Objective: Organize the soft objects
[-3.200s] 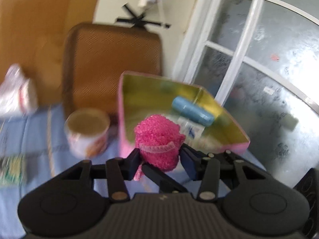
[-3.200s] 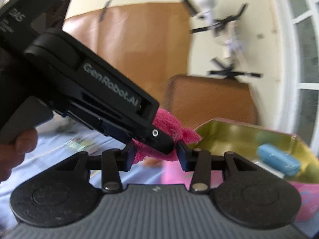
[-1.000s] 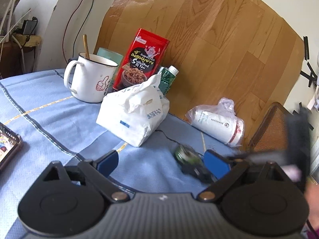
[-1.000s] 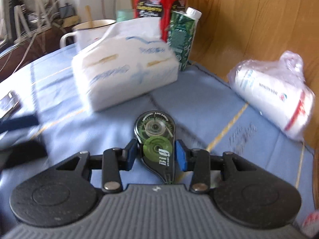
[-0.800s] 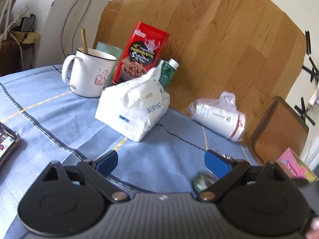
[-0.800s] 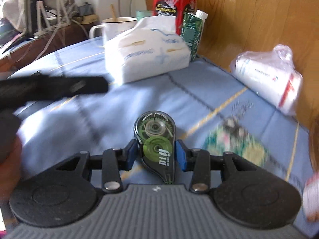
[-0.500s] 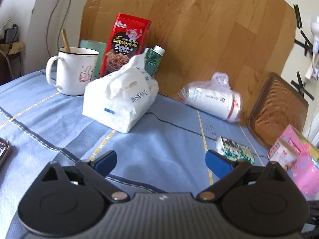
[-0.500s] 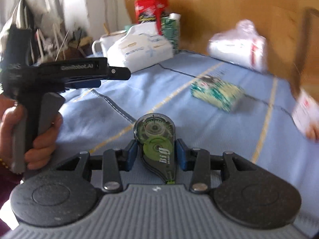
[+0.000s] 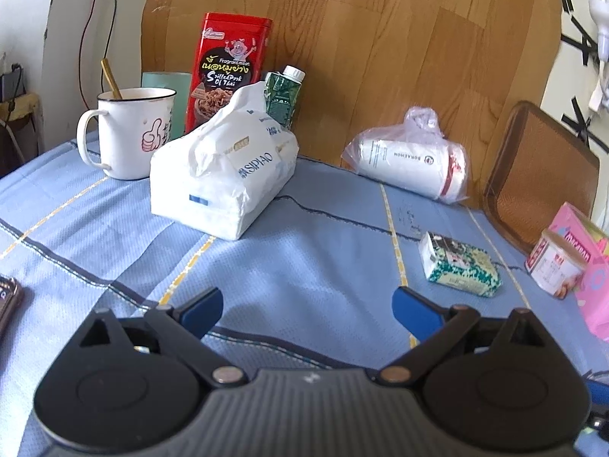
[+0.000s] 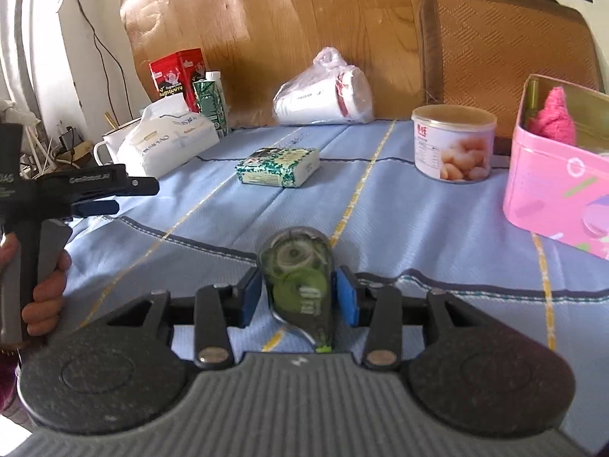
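Green and clear plastic fills the right gripper (image 10: pixel 298 297): its jaws are clamped on a correction tape dispenser (image 10: pixel 298 283), held above the blue cloth of the table (image 10: pixel 399 205). The left gripper (image 9: pixel 306 306) hangs with its jaws spread wide and nothing between them, its blue pads (image 9: pixel 415 312) over the cloth. Ahead of the right gripper lies a small green patterned packet (image 10: pixel 279 171), well apart from the jaws, and to its right stands a round tub with a pale lid (image 10: pixel 453 143). Just beside the tub, at the right edge, sits the pink box (image 10: pixel 548 186), open on top, with a fuzzy pink cloth (image 10: pixel 553 118) inside it. Farther back on the table are a white tissue pack (image 9: pixel 224 169), a white mug (image 9: pixel 129 137), a red tin (image 9: pixel 228 64), a small green carton (image 9: pixel 281 95) and a bagged white cup on its side (image 9: pixel 411 162). A brown woven chair back (image 10: pixel 502 49) rises behind the box.
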The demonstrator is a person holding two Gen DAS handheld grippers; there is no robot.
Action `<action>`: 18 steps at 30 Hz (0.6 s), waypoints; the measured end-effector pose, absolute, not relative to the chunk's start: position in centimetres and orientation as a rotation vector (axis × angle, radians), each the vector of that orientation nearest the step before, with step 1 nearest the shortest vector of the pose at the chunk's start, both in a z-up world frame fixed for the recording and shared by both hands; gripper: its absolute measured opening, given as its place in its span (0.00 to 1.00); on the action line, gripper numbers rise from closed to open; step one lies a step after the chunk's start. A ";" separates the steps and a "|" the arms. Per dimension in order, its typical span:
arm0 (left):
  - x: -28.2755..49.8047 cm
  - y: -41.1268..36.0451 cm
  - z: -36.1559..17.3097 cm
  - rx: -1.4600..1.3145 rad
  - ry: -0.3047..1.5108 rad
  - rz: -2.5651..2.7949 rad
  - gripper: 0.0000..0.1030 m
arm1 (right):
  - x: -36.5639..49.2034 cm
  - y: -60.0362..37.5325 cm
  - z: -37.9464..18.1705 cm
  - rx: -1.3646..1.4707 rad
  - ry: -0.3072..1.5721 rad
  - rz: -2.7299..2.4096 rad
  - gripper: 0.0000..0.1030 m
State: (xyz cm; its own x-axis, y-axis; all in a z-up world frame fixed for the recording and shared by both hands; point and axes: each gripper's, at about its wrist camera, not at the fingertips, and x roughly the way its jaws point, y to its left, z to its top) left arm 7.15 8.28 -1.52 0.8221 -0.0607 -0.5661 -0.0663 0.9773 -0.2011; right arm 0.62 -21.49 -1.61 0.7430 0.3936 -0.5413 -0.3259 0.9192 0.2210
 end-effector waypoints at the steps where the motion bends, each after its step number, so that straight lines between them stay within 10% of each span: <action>1: 7.2 8.1 -1.5 -0.203 0.611 0.006 0.96 | 0.4 -21.4 -1.6 0.107 0.608 0.395 0.52; 18: 8.6 5.7 -2.1 -0.056 0.698 -0.010 0.99 | -0.6 -23.7 -1.5 0.209 0.534 0.394 0.63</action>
